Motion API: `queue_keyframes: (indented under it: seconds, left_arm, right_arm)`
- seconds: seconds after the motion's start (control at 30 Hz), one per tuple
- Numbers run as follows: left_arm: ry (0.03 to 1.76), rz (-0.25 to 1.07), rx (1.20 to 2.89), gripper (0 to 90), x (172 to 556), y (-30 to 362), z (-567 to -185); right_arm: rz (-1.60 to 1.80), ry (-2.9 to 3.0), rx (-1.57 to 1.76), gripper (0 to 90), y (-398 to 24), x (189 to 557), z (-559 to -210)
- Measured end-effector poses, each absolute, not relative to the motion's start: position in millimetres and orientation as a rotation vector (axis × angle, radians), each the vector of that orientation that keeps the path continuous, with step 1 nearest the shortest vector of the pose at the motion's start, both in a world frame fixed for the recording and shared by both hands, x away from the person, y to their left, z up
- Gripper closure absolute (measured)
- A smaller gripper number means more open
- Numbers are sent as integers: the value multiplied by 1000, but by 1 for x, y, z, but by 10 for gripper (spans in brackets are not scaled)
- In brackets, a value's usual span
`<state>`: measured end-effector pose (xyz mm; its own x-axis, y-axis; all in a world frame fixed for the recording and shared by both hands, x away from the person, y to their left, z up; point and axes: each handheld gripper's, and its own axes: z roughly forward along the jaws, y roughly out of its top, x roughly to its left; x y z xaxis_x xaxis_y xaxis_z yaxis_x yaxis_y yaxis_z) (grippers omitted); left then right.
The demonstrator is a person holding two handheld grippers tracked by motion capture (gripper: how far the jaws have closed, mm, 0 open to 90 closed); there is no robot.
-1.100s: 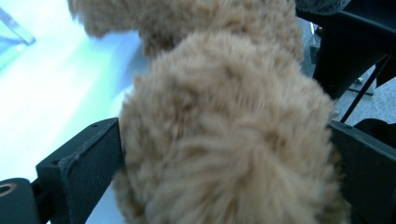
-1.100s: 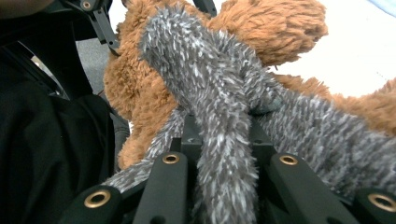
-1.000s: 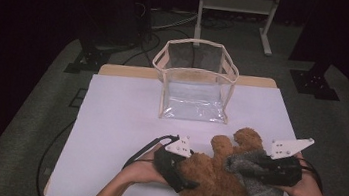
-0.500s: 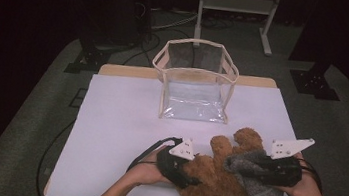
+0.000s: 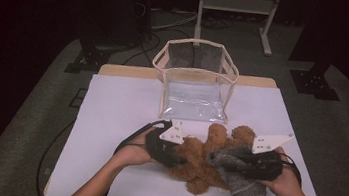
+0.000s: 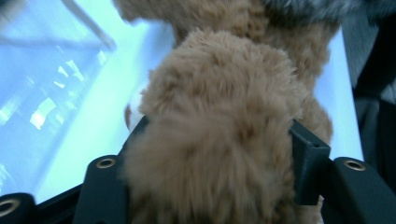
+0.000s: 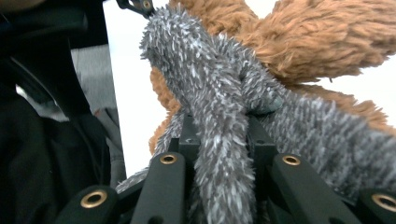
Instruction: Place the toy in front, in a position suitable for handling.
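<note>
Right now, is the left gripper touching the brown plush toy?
Touching. In the left gripper view, the left gripper has its jaws pressed against both sides of the brown plush toy, which bulges between them.

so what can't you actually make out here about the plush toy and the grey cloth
- Brown plush toy: its face and overall shape, high view, covered by the grey cloth and both grippers.
- Left gripper: pad contact, left gripper view, buried in fur; jaws have just been closing around the toy.
- Right gripper: fingertips, right gripper view, hidden under grey pile.
</note>
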<state>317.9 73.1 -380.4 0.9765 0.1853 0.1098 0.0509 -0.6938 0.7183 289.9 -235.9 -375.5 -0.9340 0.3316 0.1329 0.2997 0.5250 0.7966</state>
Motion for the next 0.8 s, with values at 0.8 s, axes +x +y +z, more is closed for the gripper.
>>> queue_keyframes:
  seconds: [0.8]
  left_arm:
    - [132, 175, 2248, 241, 298, 89, -377]
  right_arm:
    - [1306, 2771, 518, 741, -226, 303, -362]
